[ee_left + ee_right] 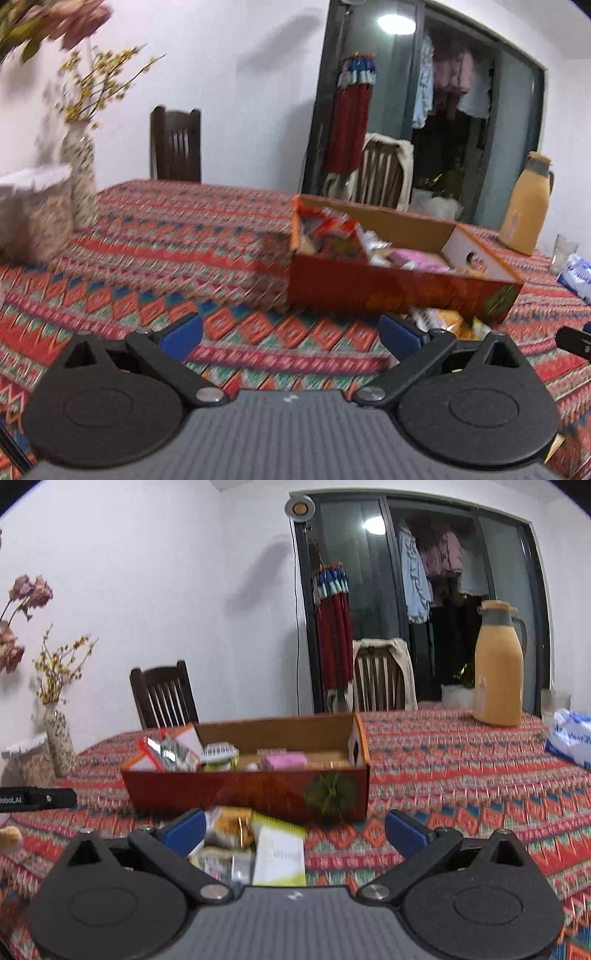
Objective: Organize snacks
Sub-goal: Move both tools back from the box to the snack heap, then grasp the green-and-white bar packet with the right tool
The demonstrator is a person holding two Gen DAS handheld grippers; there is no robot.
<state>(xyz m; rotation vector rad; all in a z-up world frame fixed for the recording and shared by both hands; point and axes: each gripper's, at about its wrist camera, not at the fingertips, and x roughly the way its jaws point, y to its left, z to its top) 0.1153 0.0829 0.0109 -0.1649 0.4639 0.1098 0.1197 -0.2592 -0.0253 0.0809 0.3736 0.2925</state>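
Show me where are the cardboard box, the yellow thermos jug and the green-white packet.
cardboard box (236,790), right wrist view, front wall.
yellow thermos jug (496,672), right wrist view, body.
green-white packet (279,853), right wrist view, middle.

A patterned tablecloth (461,760) covers the table, bearing mid-table a red box (251,790), loose snack packets (255,842) at its near side, and a yellow jug (496,672) by the far edge.

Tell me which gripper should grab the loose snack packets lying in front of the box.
Right. The right gripper is open with the snack packets between its fingers; the left gripper faces bare tablecloth.

one box (243,794), two chairs (164,698), one flask (496,672)
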